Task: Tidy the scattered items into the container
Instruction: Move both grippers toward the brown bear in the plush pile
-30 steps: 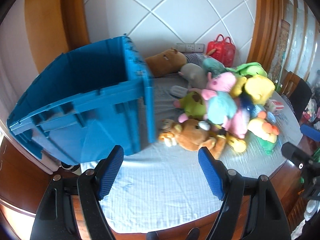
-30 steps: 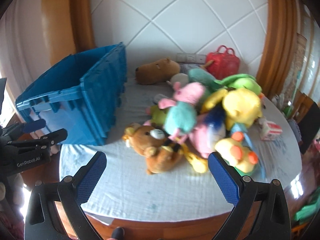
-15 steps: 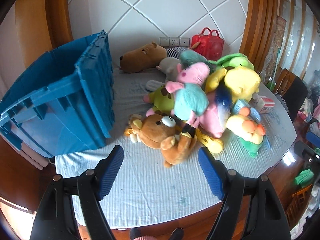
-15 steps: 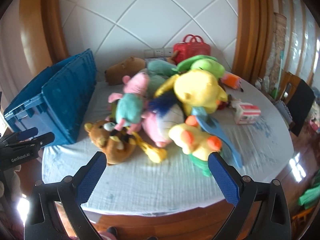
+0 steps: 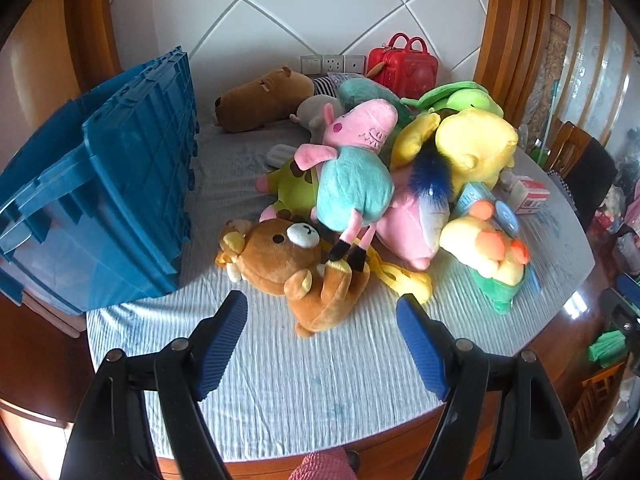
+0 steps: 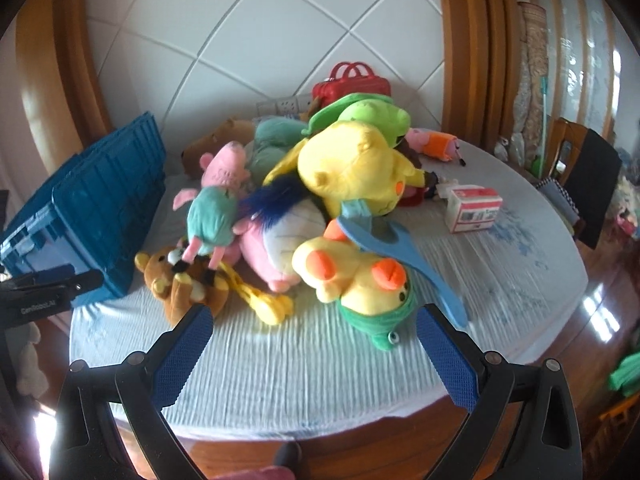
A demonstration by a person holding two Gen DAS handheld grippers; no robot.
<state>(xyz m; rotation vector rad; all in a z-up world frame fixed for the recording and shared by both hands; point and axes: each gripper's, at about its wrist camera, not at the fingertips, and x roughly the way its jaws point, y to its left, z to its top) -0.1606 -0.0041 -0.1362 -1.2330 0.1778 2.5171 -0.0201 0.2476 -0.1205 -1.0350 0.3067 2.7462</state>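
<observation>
Both claws spread, empty: left claw [image 5: 320, 320], right claw [image 6: 312, 332]. Brown plush bear [image 5: 296, 264] nearest: soft, light, squashy; pinch round belly, then into blue plastic crate [image 5: 120, 184].

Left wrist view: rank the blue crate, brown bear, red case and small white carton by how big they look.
1. blue crate, though it sits nearest the camera.
2. brown bear.
3. red case, which sits farthest back, so it may look smaller than it is.
4. white carton.
</observation>
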